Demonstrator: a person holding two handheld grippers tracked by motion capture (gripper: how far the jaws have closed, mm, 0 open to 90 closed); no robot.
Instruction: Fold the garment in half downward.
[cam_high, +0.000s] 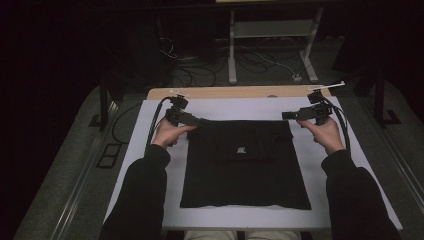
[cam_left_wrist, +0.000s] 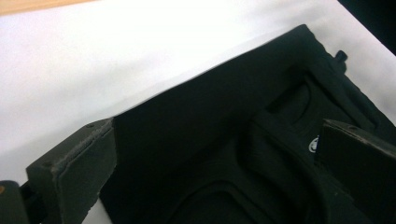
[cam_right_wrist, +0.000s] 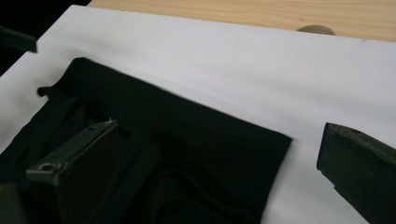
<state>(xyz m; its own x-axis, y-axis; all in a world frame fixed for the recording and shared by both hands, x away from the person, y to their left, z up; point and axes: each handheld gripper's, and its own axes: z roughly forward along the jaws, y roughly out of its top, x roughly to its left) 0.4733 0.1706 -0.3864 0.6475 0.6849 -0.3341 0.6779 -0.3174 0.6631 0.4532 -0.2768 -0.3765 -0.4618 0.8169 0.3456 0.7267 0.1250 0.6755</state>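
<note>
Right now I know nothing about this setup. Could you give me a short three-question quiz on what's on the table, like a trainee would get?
1. True or false: the left tongs are clamped on the black garment.
2. What colour is the sheet under the garment?
3. The right tongs hover near which corner of the garment: A far right, B near left?

Key: 1 false, they are open; 2 white; 3 A.

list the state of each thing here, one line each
black garment: folded into a rectangle, lying flat on the white sheet, held by neither gripper
left gripper: open, at the garment's far left corner, nothing pinched between its jaws
right gripper: open, at the garment's far right corner, nothing pinched between its jaws
white sheet: spread flat over the table, under the garment
wooden table: bare strip showing past the sheet's far edge
</note>
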